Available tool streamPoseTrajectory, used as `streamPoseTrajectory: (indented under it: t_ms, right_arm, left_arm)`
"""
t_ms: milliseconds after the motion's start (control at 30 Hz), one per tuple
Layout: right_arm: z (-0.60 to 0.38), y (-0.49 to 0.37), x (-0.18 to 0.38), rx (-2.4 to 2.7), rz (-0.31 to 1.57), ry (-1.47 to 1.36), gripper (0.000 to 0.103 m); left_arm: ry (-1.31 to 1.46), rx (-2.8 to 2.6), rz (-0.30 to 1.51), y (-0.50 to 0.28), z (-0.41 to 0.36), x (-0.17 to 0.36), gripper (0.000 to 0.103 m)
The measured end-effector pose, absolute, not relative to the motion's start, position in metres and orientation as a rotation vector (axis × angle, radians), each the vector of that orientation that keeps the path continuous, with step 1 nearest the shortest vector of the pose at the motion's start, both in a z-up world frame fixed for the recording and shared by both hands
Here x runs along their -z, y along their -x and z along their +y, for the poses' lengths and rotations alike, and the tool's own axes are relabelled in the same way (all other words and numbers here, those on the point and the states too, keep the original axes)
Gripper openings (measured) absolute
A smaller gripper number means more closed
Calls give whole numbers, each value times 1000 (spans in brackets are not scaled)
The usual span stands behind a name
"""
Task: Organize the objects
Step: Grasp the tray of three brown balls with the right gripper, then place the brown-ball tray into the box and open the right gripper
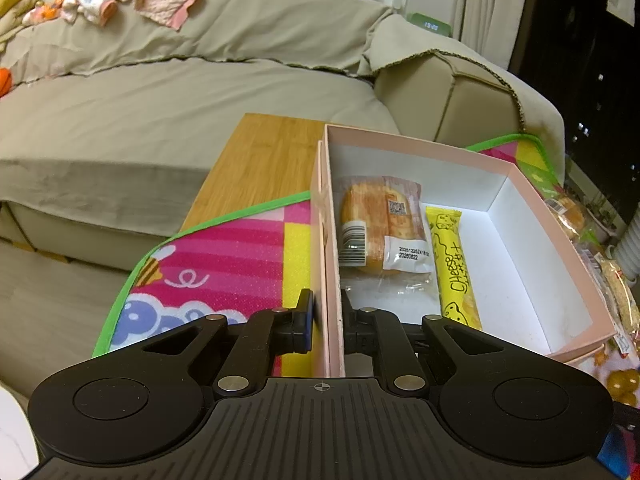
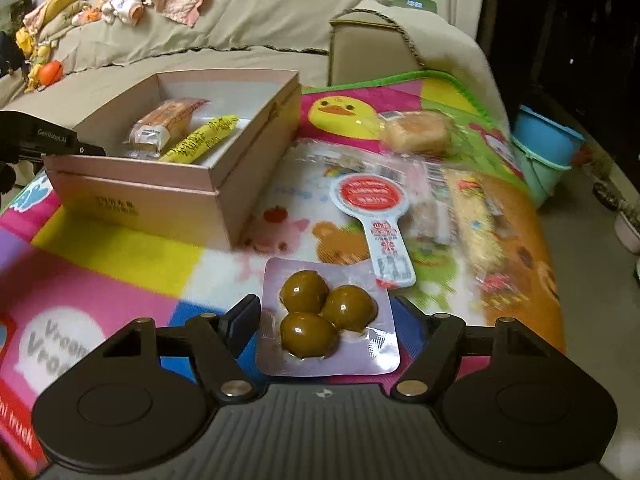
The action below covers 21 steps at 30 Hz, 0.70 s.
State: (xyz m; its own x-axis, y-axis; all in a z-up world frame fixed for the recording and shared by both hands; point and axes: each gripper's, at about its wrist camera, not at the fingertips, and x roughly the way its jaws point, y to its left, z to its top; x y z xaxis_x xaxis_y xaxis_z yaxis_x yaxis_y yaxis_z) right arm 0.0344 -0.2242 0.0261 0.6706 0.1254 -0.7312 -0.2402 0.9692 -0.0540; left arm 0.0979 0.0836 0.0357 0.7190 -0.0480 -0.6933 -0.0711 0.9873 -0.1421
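Colourful cartoon play mat (image 2: 120,248) covering the desk. Open pink cardboard box (image 1: 560,216), white inside, toward the mat's left edge, holding a clear-wrapped bread bun (image 1: 376,224) beside a yellow cheese stick packet (image 1: 452,264). Left gripper (image 1: 327,320): fingers clamped on the box's near wall. Sealed pouch of three brown eggs (image 2: 328,320) at the mat's near edge, between the right gripper (image 2: 326,312) fingers, spread and untouching.

One pink box (image 2: 160,196) ahead-left of the right tool holds two snacks: a bread pack (image 2: 164,128), a yellow cheese bar (image 2: 200,140); one pouch (image 2: 328,320) between its jaws shows three brown balls
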Motion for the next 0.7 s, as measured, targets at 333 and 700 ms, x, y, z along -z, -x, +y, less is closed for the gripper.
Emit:
streamPoseTrajectory:
  t_ms: [333, 700]
  right_arm:
    - [-227, -5, -87, -284, 757, 106, 72]
    - [-163, -53, -160, -469, 504, 34, 72]
  left_arm:
    - [175, -7, 766, -97, 86, -35, 13]
    - [172, 0, 769, -98, 86, -35, 14]
